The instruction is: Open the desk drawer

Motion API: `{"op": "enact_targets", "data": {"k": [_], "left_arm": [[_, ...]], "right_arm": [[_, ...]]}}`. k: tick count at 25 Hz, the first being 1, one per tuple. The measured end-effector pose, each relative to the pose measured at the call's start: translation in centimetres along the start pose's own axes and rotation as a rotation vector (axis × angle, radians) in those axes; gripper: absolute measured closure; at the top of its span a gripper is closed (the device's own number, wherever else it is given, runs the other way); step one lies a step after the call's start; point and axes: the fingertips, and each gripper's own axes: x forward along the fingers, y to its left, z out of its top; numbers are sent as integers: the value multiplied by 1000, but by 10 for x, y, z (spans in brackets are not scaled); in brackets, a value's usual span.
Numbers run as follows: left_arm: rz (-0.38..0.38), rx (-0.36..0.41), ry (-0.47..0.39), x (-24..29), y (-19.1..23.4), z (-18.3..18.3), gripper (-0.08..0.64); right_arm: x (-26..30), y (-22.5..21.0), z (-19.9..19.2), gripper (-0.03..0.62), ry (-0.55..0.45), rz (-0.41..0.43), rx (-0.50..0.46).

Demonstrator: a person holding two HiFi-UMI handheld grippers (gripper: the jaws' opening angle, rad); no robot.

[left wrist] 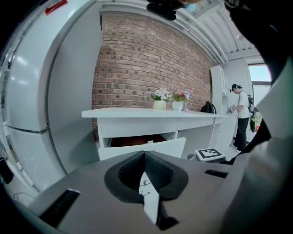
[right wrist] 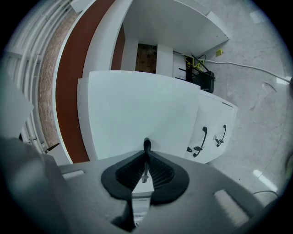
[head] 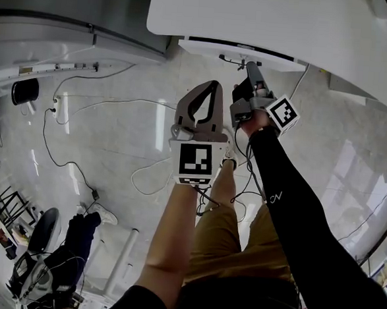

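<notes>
The white desk (head: 269, 17) fills the top of the head view, with its drawer (head: 240, 51) standing partly pulled out below the desktop edge. My right gripper (head: 250, 65) reaches the drawer front and is shut on the dark drawer handle (right wrist: 146, 145), seen pinched at the jaw tips against the white drawer front (right wrist: 142, 105). My left gripper (head: 213, 86) hangs in the air to the left of it, shut with nothing between its jaws. In the left gripper view the open drawer (left wrist: 142, 147) shows its brown inside under the desktop (left wrist: 151, 112).
Cables (head: 69, 135) trail across the glossy floor. A large white appliance (head: 57, 22) stands to the left. A white cabinet with two black handles (right wrist: 201, 139) sits beside the drawer. Flower pots (left wrist: 160, 104) rest on the desk. A person (left wrist: 240, 116) stands far right.
</notes>
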Motion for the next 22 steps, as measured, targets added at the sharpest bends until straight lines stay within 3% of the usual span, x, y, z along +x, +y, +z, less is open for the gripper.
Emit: {"op": "enact_targets", "data": {"k": [8, 22], "left_arm": [[-24, 12, 23, -2, -5, 1, 552], [13, 44, 18, 6, 10, -4, 552]], "right_arm": [[-3, -2, -3, 568, 15, 0, -10], [-7, -6, -4, 569, -1, -27, 20]]}}
